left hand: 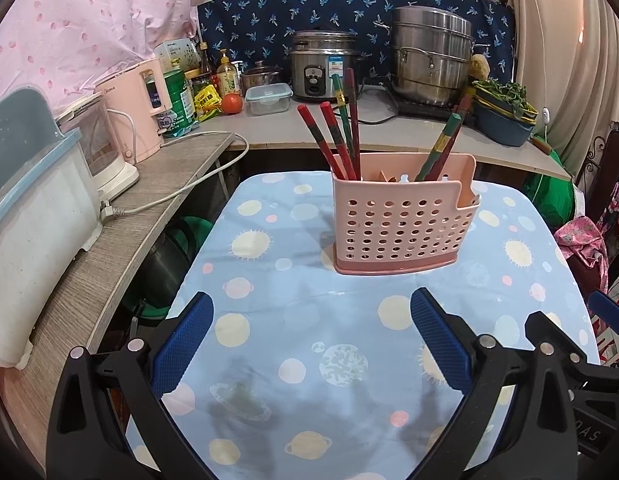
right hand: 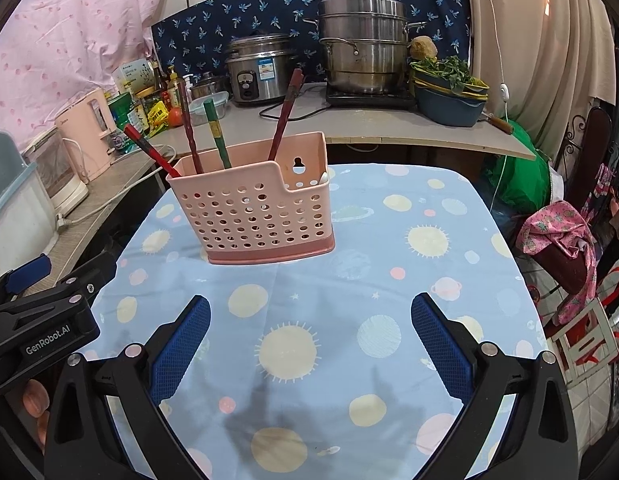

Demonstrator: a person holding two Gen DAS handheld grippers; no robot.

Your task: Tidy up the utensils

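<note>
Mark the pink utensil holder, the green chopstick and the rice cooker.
pink utensil holder point(right hand: 255, 216): right wrist view, perforated front wall.
green chopstick point(right hand: 216, 132): right wrist view, mid-shaft above the rim.
rice cooker point(left hand: 321, 70): left wrist view, steel front by the control panel.

The left gripper point(left hand: 311, 310) hung level with its jaws spread wide, nothing between the blue pads point(left hand: 181, 344). The right gripper point(right hand: 311, 312) was posed alike, jaws wide and empty, just to the left one's right. Fingertips point(right hand: 33, 400) gripped the left one's handle.
</note>
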